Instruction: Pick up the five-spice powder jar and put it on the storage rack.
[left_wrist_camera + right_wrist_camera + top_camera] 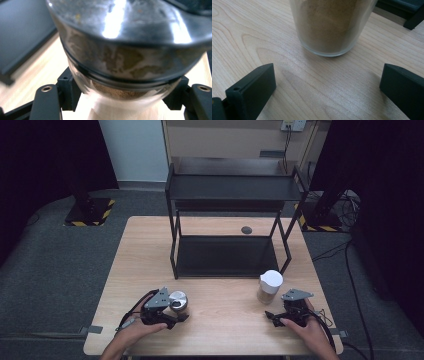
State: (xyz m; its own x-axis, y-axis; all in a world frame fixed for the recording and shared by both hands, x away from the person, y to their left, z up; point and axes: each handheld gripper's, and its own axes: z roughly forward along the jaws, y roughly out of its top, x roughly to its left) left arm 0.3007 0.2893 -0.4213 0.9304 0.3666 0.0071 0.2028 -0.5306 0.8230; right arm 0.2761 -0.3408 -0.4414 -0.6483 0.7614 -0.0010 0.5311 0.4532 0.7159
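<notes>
A glass jar with a shiny metal lid (178, 302) and brown powder inside stands on the wooden table (225, 320) near its front left. My left gripper (175, 313) has a jaw on each side of it. In the left gripper view the jar (125, 60) looms very close and both black fingertips (68, 82) press against the glass. A second glass jar with a white lid (270, 287), also holding brown powder, stands at the front right. My right gripper (278, 314) rests just in front of it, open. That jar's base (329, 27) lies beyond the spread jaws.
A black two-tier metal rack (230, 195) stands at the back middle of the table, its lower shelf (225, 256) bare. A small dark round disc (246, 230) lies behind it. Bare wood stretches between the two jars. Dark floor surrounds the table.
</notes>
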